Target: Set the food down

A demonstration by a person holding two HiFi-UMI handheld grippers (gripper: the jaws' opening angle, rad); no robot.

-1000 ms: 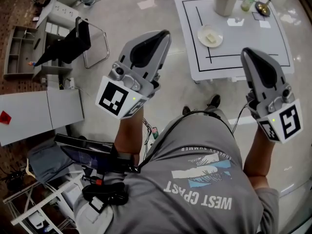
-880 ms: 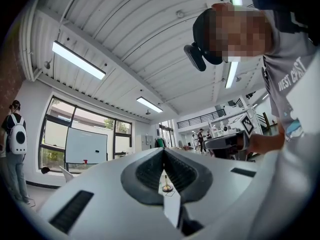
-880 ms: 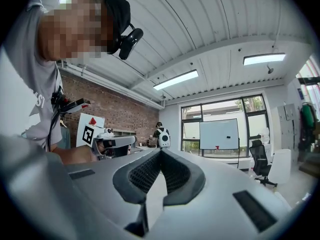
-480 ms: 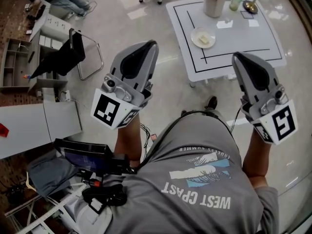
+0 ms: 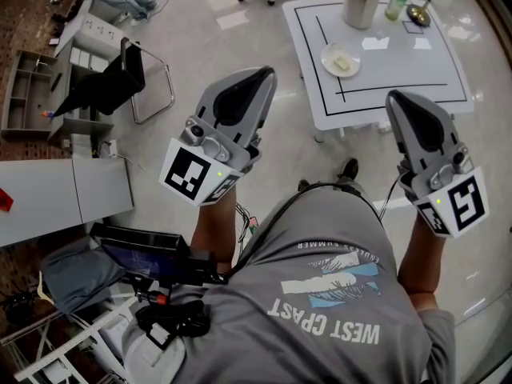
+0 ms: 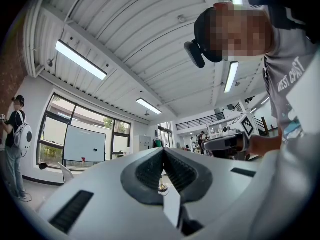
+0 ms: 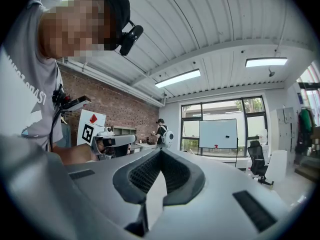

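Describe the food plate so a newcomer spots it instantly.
Find the white table with black lines, at the head view's top right. Near its left edge, below the tall canister, sits the plate: the only flat round white dish, with pale food on it.

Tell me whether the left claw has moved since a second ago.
Yes, slightly. In the head view the left claw now sits a little lower in the picture, farther back from the white table.

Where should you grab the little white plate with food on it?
Probably by the plate rim, pinched from the near side. It lies flat, the food sits in the middle, and a tall container stands behind it.
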